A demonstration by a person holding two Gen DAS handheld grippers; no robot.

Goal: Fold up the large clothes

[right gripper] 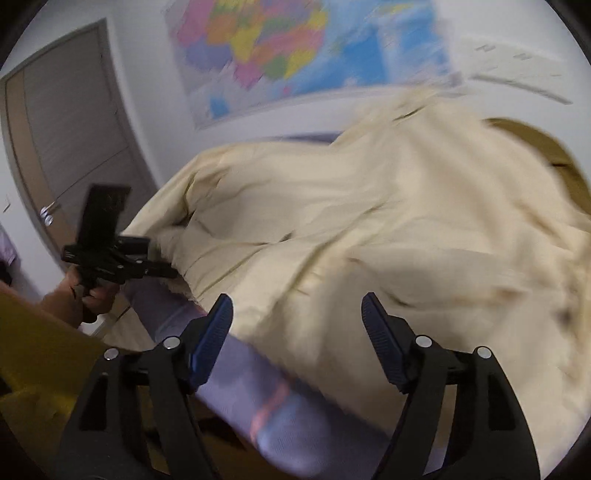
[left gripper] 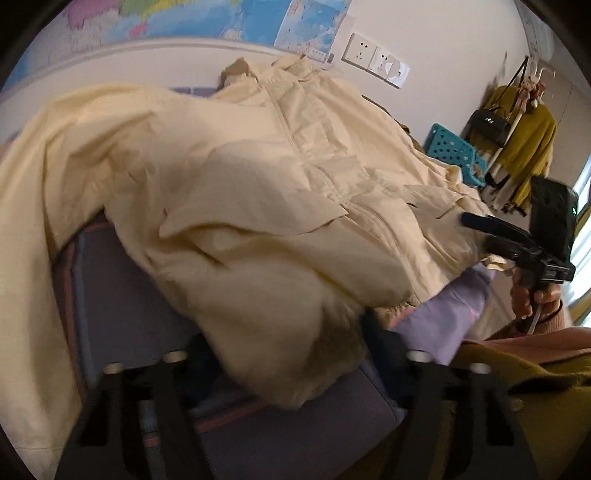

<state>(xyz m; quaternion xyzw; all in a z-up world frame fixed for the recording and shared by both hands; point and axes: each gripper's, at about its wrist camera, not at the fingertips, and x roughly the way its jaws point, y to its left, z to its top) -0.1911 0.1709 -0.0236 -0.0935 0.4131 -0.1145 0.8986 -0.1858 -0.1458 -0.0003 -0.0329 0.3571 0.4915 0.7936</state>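
In the left wrist view, a large cream-yellow jacket [left gripper: 258, 192] is lying spread and rumpled across a lilac-covered surface [left gripper: 122, 295], filling the middle of the frame. A fold of it is hanging down at the lower centre and covering the fingertips of the left gripper [left gripper: 291, 354], so whether those jaws are pinching the fabric cannot be told. At the right edge, the right gripper [left gripper: 480, 225] is pointing leftward at the jacket's hem, a hand [left gripper: 532, 295] gripping its handle. A map [left gripper: 184, 18] is hanging along the top, with wall sockets [left gripper: 375, 61] upper right and a rack of clothes [left gripper: 517, 147] at far right.

In the right wrist view, blurred by motion, the jacket [right gripper: 369, 229] is filling the centre and right. The right gripper [right gripper: 297, 332] is standing at the bottom with its blue-padded jaws wide apart and nothing between them. At the left, the left gripper [right gripper: 170, 273] is touching the jacket's edge, held by a hand [right gripper: 74, 295]. A door [right gripper: 74, 129] is showing upper left.
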